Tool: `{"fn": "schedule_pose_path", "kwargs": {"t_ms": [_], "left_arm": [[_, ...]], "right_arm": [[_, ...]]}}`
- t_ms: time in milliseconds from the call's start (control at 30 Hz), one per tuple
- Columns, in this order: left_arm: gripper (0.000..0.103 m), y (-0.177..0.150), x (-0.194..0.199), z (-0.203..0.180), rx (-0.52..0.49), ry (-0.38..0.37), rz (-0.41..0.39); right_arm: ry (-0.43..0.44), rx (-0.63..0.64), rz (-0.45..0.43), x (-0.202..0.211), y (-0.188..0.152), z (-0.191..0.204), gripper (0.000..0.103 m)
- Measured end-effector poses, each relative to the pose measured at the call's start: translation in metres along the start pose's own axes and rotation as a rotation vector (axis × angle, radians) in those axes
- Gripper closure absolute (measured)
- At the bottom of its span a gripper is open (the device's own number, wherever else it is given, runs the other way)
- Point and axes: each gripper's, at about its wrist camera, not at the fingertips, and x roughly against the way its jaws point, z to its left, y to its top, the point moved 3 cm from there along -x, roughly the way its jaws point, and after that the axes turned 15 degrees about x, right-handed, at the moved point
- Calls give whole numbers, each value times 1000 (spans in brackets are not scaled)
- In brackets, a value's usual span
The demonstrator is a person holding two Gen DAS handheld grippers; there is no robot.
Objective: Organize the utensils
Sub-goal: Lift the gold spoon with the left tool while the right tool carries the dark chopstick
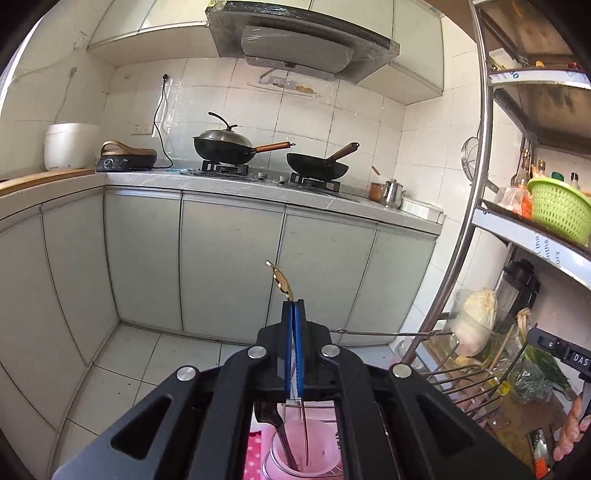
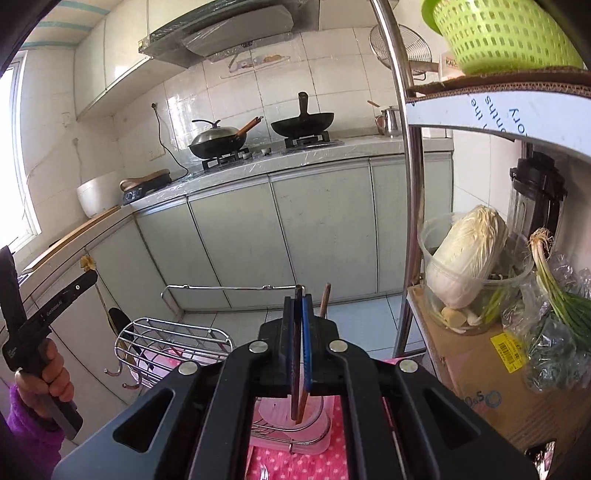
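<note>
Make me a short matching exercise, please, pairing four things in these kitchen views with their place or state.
Things:
1. left gripper
2. right gripper
3. green basket
4. cabbage

Places or states:
A. in a clear tub
B. shut on a gold utensil
C. on an upper rack shelf
D. shut on chopsticks

Pairs: 1-B, 2-D, 3-C, 4-A

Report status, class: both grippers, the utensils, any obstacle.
Left gripper shut on gold-handled utensil. Right gripper shut on chopsticks. Pink holder below, wire rack close by.
</note>
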Motion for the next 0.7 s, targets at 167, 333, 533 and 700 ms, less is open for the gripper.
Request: {"fn": "schedule_pose_path", "kwargs": {"t_ms": [167, 333, 533, 700], "left_arm": [[102, -25, -3, 11, 18, -1, 31], [102, -54, 7, 25, 61, -18, 84], [102, -71, -5, 44, 129, -11, 168], [102, -75, -22, 56, 182, -20, 216]], "right_arm": [[21, -29, 43, -11, -21, -1, 99], [54, -74, 85, -20, -43, -5, 99], [72, -120, 121, -34, -58, -11, 99], [73, -124, 129, -41, -57, -13, 99]]}}
